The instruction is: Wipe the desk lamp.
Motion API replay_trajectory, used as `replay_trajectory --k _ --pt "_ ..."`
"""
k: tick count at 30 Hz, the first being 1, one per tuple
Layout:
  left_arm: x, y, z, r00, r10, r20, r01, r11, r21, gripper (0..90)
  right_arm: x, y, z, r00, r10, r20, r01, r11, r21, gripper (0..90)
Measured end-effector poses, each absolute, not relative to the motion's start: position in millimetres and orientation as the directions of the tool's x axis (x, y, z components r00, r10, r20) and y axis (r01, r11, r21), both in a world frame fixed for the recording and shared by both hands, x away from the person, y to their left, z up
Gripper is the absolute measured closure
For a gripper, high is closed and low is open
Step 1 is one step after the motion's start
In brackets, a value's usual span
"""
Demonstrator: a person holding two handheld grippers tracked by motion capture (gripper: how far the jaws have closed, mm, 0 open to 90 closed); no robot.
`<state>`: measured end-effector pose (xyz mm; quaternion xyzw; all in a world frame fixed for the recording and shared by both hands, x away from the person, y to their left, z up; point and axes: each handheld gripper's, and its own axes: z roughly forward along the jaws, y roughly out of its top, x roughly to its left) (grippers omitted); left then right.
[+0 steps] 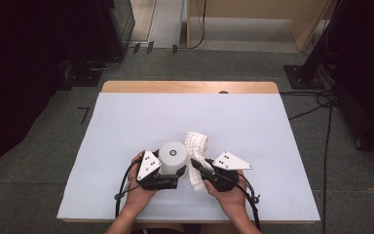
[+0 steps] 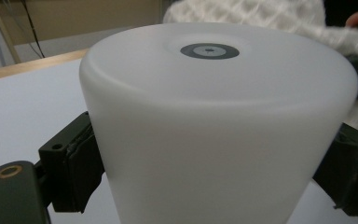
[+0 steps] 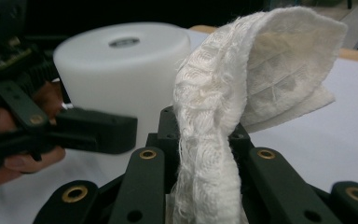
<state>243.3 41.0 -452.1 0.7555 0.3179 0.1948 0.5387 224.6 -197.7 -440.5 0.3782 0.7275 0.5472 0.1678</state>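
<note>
Both grippers are black. The left gripper point(image 1: 171, 171) and the right gripper point(image 1: 196, 165) each have a grey plate with three corners on top, with small dark dots on it. A black cable loops out behind each one. Up close, the black jaws have flat arms with round brass rings in them and little screw holes. The person's hands and forearms are bare, with no sleeves.

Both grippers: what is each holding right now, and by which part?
The left gripper clamps the white cup, upside down, by its side wall. The right gripper pinches the white cloth near one end, the rest arching over.
</note>
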Motion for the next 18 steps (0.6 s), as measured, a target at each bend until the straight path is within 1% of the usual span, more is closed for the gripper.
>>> replay_trajectory --k 1,3,6,8,10,15,18 --pt "243.7 42.4 -451.3 0.718 0.695 -0.051 0.272 -0.213 0.938 8.7 226.2 -195.1 -447.5 -0.657 0.734 0.171 0.384 0.130 0.914 75.3" --pt "244.0 43.2 -450.7 0.713 0.699 -0.054 0.272 -0.205 0.940 8.7 226.7 -194.0 -450.3 -0.656 0.735 0.174 0.392 0.135 0.910 75.3" --pt "245.1 47.0 -449.4 0.707 0.705 -0.053 0.264 -0.194 0.945 8.7 230.5 -189.9 -461.9 -0.663 0.730 0.169 0.425 0.180 0.887 75.2" --pt "247.0 48.5 -450.7 0.700 0.713 -0.052 0.265 -0.191 0.945 8.7 232.4 -190.3 -466.3 -0.656 0.736 0.165 0.435 0.190 0.880 75.2" --pt "249.1 49.4 -454.1 0.698 0.715 -0.035 0.261 -0.209 0.942 8.7 233.6 -193.5 -466.2 -0.642 0.748 0.170 0.441 0.179 0.879 75.2" --pt "250.7 48.3 -463.7 0.679 0.732 0.046 0.233 -0.275 0.933 8.6 235.0 -204.0 -462.7 -0.616 0.768 0.177 0.437 0.145 0.888 75.2" --pt "251.9 48.2 -468.7 0.678 0.732 0.061 0.234 -0.293 0.927 8.6 235.6 -207.4 -462.6 -0.610 0.772 0.178 0.434 0.138 0.890 75.2"
